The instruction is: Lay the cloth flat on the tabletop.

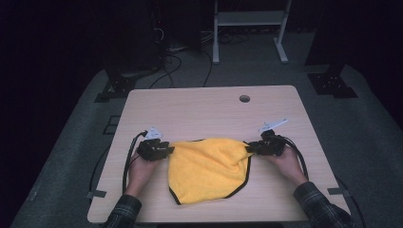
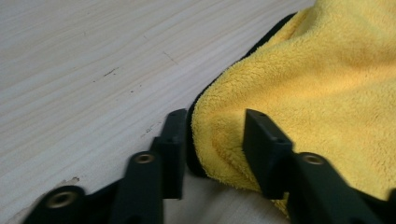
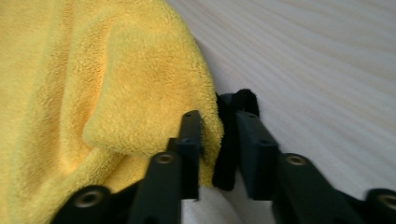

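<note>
Dark room surrounding pale wooden table (image 1: 204, 109). Yellow cloth (image 1: 209, 168) with black trim lying bunched on near half of table, between both hands. Left gripper (image 1: 166, 149) sitting at cloth's left edge, jaws standing apart with folded corner between them, pads not pressing. Right gripper (image 1: 248, 148) pinching cloth's right corner, black trim squeezed between its jaws. Both hands resting on table.

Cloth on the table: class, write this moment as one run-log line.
cloth: yellow, black-edged, rumpled on table | left gripper: open around cloth corner | right gripper: jaws on cloth's black edge
</note>
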Tool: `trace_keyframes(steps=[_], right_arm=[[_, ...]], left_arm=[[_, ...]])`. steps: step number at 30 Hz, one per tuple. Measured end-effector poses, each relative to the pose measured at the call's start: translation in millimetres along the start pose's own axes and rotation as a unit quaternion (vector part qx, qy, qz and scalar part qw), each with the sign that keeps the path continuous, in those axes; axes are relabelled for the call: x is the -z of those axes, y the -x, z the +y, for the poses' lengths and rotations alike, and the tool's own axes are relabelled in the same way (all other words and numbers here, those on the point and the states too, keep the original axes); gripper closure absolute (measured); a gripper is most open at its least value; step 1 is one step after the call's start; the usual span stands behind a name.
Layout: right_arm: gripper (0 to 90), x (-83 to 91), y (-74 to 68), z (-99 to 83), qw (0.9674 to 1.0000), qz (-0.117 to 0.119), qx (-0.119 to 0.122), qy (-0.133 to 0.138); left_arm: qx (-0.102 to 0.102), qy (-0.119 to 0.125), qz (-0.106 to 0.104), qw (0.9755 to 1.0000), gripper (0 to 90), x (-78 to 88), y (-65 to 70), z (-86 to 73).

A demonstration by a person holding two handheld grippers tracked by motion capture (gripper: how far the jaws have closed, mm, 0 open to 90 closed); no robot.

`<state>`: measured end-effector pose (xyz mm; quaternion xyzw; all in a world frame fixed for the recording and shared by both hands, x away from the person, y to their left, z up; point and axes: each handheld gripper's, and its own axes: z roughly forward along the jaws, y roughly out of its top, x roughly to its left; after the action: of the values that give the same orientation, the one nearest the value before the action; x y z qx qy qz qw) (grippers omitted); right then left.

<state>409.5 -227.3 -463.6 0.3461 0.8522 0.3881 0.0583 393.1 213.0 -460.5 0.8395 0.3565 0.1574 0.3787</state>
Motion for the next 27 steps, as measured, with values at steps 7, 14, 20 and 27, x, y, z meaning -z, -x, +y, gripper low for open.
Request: trace_keyframes(steps=[7,14,20,27], right_arm=[[80.6,37.6,-13.9,15.0,0.9960,-0.023,0.028,0.081],[81.1,72.0,-28.3,27.8,0.9897,-0.047,0.060,0.122],[80.9,81.3,-18.6,13.4,0.9914,-0.076,0.050,0.094],[78.5,84.3,1.0,-14.5,0.9932,-0.098,0.020,0.060]], left_arm=[[0.006,0.065,0.008,0.9978,90.0,27.3,-2.7,17.2],[0.006,0.055,-0.003,0.9985,73.5,18.8,1.8,19.4],[0.008,0.023,-0.018,0.9995,56.0,0.1,5.8,15.5],[0.006,0.007,-0.053,0.9986,45.8,-9.2,17.6,17.5]])
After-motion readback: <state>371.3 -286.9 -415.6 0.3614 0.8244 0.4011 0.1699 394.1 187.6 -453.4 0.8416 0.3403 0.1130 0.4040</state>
